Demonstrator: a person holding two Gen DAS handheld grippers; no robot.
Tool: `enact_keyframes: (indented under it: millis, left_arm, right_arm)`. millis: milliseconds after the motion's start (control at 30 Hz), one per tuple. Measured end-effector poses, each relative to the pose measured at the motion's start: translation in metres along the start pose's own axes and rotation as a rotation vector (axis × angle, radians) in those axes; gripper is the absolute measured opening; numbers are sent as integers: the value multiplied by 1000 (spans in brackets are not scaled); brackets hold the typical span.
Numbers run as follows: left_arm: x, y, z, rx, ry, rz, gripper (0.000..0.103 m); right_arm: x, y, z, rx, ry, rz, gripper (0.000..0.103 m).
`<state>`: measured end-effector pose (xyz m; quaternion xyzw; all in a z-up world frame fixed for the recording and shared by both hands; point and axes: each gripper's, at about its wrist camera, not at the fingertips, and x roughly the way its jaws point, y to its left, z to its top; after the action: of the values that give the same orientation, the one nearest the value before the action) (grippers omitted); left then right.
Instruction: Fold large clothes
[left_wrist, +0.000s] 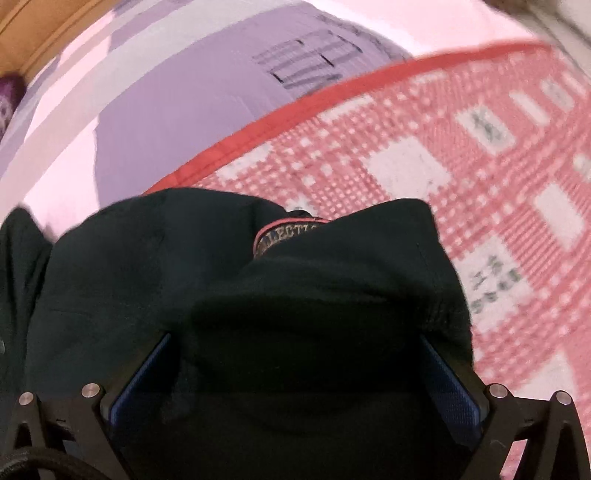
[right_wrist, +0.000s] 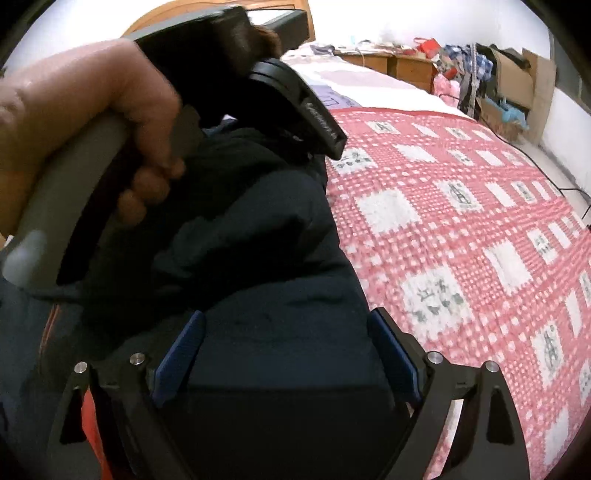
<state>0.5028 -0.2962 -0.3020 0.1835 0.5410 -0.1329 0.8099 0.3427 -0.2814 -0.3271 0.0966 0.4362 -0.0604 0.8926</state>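
Left gripper (left_wrist: 295, 354) jaws spread, dark garment (left_wrist: 229, 266) bunched between; grip unclear. Right gripper (right_wrist: 286, 332) wide over its lower fold; quilt (right_wrist: 461, 221) frame-right.

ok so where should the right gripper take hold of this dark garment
Best guess: the dark garment edge nearest the checked quilt, coming from above. There it ends in a clean line on flat bedding, so the right gripper could straddle it with wide jaws.
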Motion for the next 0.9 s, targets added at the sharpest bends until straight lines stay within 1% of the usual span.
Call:
enact_keyframes:
  millis: [33,67,100,167,200,233,267,300,333,367,400,433,467,500,567,600,633,667,700,733,767,800,867,900]
  left_arm:
    - [-7,2,-3,-19,-20,-28,103]
    - [-22,10,-10,-47,-65,-75,103]
    - [-36,18,-19,-71,-101,-88,103]
    - [-60,36,-38,-104,-158,-91,103]
    - [-73,47,-50,-113,-198,-75,103]
    - [-80,55,-57,-119,-221,-53,103]
    - [-90,69,-71,-133,-250,-24,103]
    - [-93,81,-79,-142,-267,-12,103]
    - [-95,96,-90,-148,-284,31,103]
    - [-87,110,-90,-149,-279,75,103]
    - [-78,123,-96,-158,-244,120,103]
    - [-64,138,-101,-186,-191,137,103]
    - [-55,150,-105,-218,-160,129,103]
    - [-47,166,-114,-279,-137,107,103]
    - [-39,178,-122,-345,-127,74,103]
    - [-37,177,-125,-347,-131,65,103]
    - [-36,175,-127,-330,-142,74,103]
    - [-34,174,-130,-301,-153,89,103]
    - [-32,174,-131,-286,-149,99,103]
    - [-29,180,-134,-288,-132,106,103]
    - [-27,189,-138,-306,-117,109,103]
    - [-23,207,-147,-340,-95,124,103]
    - [-22,233,-163,-370,-85,118,103]
    - [-22,248,-173,-368,-88,119,103]
  right_arm:
    - [0,-3,0,10,4,15,92]
    - [0,-4,0,13,4,23,92]
    - [0,-5,-1,10,5,30,92]
    - [-2,-7,-2,8,5,37,92]
    - [-3,-8,-2,11,5,43,92]
    - [-5,-9,-2,13,8,53,92]
    - [-7,-11,-2,16,11,65,92]
    - [-10,-14,-2,21,16,81,92]
    - [-15,-18,-3,25,23,90,92]
    - [-21,-21,-3,21,25,76,92]
    - [-27,-23,-2,16,18,63,92]
    - [-36,-26,-1,7,-3,47,92]
    - [-46,-27,3,-11,-37,15,92]
    - [-55,-24,8,-30,-66,-5,92]
    - [-63,-13,23,-67,-109,-26,92]
    - [-62,-3,34,-87,-119,-31,92]
    - [-58,10,46,-108,-121,-37,92]
    - [-54,21,54,-119,-118,-34,92]
    - [-46,35,65,-130,-112,-22,92]
    - [-37,49,73,-142,-104,-2,92]
    - [-25,62,79,-155,-76,11,92]
    - [-16,68,79,-160,-46,10,92]
    - [9,78,74,-214,11,-67,92]
    - [13,78,70,-228,21,-79,92]
